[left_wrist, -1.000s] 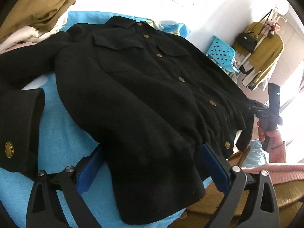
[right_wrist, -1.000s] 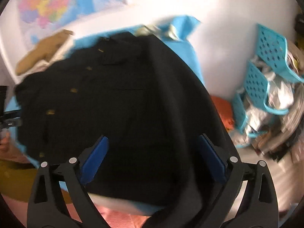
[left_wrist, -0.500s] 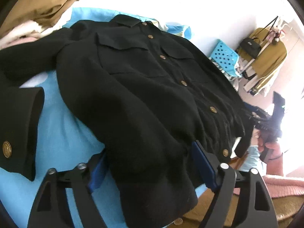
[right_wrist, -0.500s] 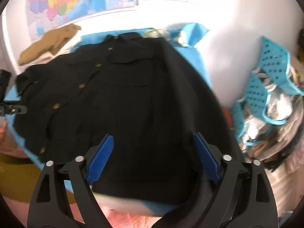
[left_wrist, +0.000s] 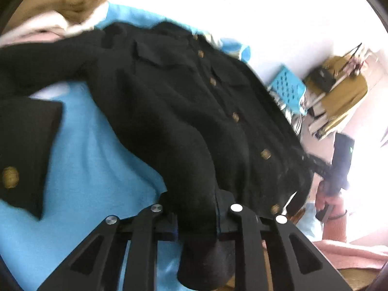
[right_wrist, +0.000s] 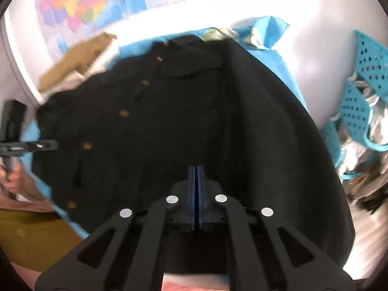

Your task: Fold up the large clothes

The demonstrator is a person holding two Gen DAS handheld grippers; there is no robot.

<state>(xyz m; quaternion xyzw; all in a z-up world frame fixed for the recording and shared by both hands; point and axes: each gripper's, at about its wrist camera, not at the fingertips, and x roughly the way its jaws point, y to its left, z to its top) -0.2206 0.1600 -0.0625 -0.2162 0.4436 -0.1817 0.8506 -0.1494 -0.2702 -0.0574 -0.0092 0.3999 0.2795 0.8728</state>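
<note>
A black jacket [left_wrist: 169,111] with brass buttons lies front up on a blue bed cover [left_wrist: 92,160], one cuffed sleeve [left_wrist: 26,150] folded back at the left. My left gripper [left_wrist: 196,211] is at the near hem; its jaws are closing, and a thick fold of the hem is squeezed between them. In the right wrist view the jacket [right_wrist: 184,121] fills the middle. My right gripper [right_wrist: 196,169] is shut at its near edge, blue pads together. The left wrist view shows the right gripper [left_wrist: 337,167] with the hem corner drawn out to it.
A pile of tan and pale clothes [left_wrist: 63,7] lies at the back left of the bed. Turquoise baskets [right_wrist: 363,97] full of laundry stand to the right. A mustard coat [left_wrist: 344,92] hangs on a rack. A map [right_wrist: 80,7] covers the wall behind.
Both grippers' jaws went from wide open to closed at the jacket's near hem. The hem now bunches up between the left jaws. The right view shifted slightly.
</note>
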